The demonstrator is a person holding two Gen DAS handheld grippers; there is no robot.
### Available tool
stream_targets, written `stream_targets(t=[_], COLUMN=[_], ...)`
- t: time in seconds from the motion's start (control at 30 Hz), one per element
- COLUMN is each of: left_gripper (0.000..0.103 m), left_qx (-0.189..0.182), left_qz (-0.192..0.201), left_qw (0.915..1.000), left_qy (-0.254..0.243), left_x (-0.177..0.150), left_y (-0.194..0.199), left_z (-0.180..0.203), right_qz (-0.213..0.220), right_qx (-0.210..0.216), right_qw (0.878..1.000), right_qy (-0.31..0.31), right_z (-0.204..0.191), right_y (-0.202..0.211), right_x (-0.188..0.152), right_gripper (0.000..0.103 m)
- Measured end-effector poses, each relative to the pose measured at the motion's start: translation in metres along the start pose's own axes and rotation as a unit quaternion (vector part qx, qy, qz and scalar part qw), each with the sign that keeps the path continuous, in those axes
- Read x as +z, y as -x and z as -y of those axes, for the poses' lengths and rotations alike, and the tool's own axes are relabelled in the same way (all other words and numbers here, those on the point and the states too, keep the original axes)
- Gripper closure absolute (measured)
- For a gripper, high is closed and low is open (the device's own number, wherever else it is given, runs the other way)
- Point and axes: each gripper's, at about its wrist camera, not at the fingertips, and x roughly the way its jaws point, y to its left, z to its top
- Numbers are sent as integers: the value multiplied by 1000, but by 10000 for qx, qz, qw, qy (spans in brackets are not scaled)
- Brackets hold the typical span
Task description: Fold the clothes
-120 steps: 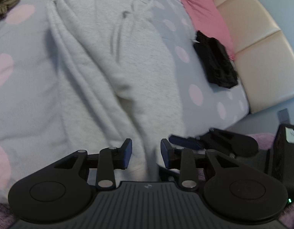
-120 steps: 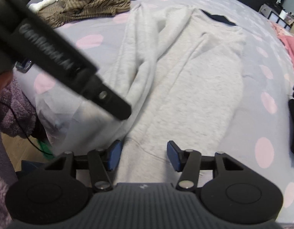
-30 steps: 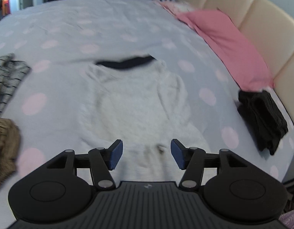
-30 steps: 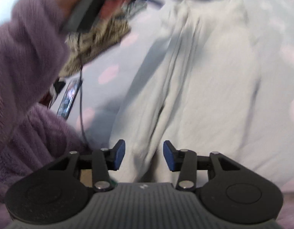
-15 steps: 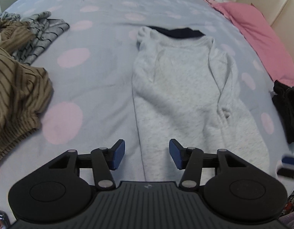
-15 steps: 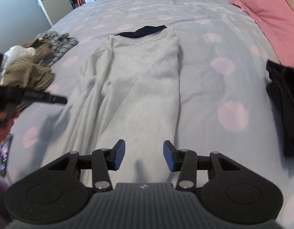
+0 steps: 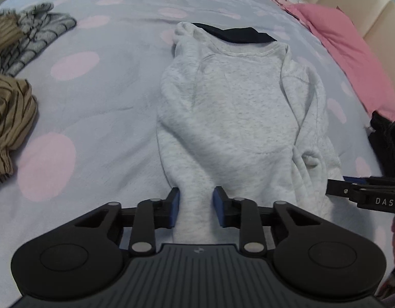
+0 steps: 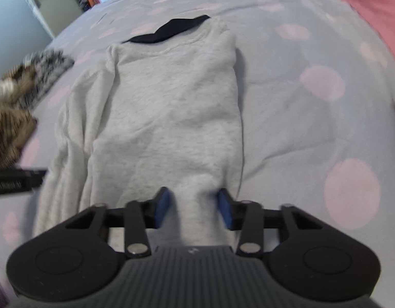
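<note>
Both grippers have dropped to the sweatshirt's near hem since half a second ago, when their jaws hung apart above it. Largest in view, the bed (image 7: 115, 107), in a lilac cover with pink dots, carries the grey sweatshirt (image 7: 238, 107) lying lengthwise, a dark item (image 7: 233, 34) at its far collar end. The sweatshirt's near hem is bunched and lifted at two points. Left gripper (image 7: 195, 205): jaws clamped on a ridge of hem cloth. Right gripper (image 8: 193, 208): jaws pressed against a raised fold of the hem, though blur in the right wrist view softens the contact. One sleeve lies folded along the body. Pink pillow (image 7: 351, 51) lies at the right edge beside a beige headboard (image 7: 351, 2). Striped clothes (image 7: 10, 107) sit heaped at the left, cut off by the frame. A black garment (image 7: 387, 138) at far right is largely out of view.
</note>
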Motion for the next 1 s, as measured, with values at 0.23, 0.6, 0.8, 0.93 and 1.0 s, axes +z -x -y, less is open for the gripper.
stream_targets(t=[0.23, 0.6, 0.8, 0.93, 1.0], left_gripper=[82, 81, 81, 81, 81], left_qx=[171, 425, 394, 346, 327], left_qz=[-63, -181, -229, -207, -225], left_qw=[9997, 9986, 9986, 9989, 9989], left_qy=[-160, -253, -277, -238, -235], left_x=[3, 29, 31, 36, 38], left_y=[1, 11, -1, -5, -8], left_z=[6, 8, 5, 2, 2], right_qz=[-44, -365, -834, -1223, -1336], right_qx=[-244, -765, -1319, -1649, -1722], right_qw=[9994, 9963, 9876, 9786, 9760], right_qy=[232, -119, -145, -147, 19], right_z=[-1, -24, -50, -55, -56], right_y=[6, 14, -33, -60, -66], right_x=[5, 90, 118, 110, 102], right_gripper=[76, 34, 33, 35, 37])
